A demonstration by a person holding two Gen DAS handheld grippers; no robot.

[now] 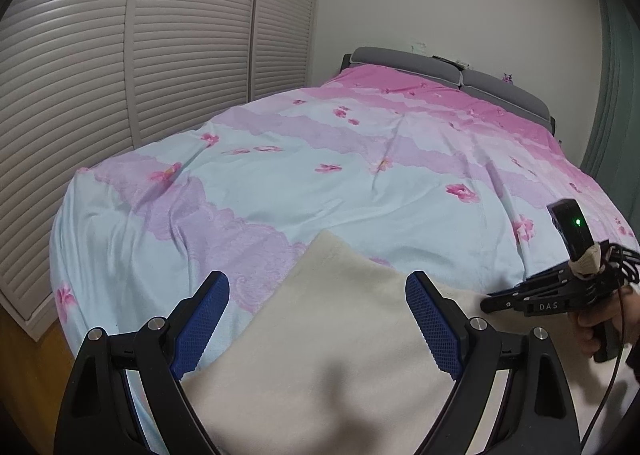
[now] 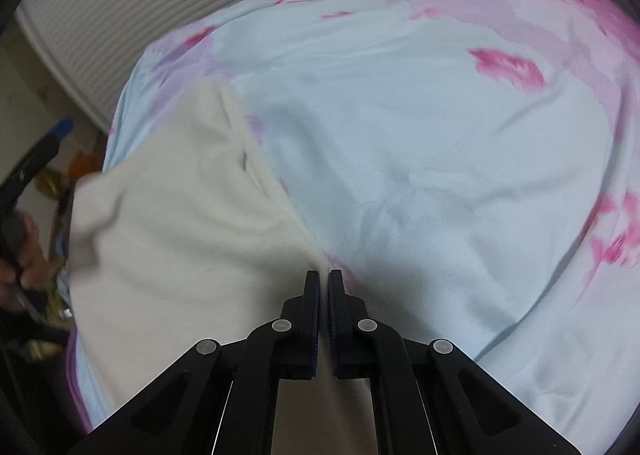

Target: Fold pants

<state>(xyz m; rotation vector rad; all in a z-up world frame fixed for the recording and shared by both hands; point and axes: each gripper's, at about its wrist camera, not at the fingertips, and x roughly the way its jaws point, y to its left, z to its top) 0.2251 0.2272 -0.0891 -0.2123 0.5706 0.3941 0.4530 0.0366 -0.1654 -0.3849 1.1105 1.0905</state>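
The cream fleece pants (image 1: 332, 339) lie on the bed near its foot end, partly folded. My left gripper (image 1: 317, 287) is open, its blue pads spread wide above the cloth, holding nothing. My right gripper (image 2: 324, 275) is shut on the edge of the pants (image 2: 180, 223), pinching the cloth at its right border. It also shows in the left wrist view (image 1: 486, 303) at the right, held by a hand. The left gripper shows at the left edge of the right wrist view (image 2: 60, 131).
The bed is covered by a light blue and pink flowered quilt (image 1: 340, 175). A grey headboard (image 1: 440, 69) stands at the far end. White slatted closet doors (image 1: 120, 75) run along the left. Wooden floor (image 1: 44, 371) shows at lower left.
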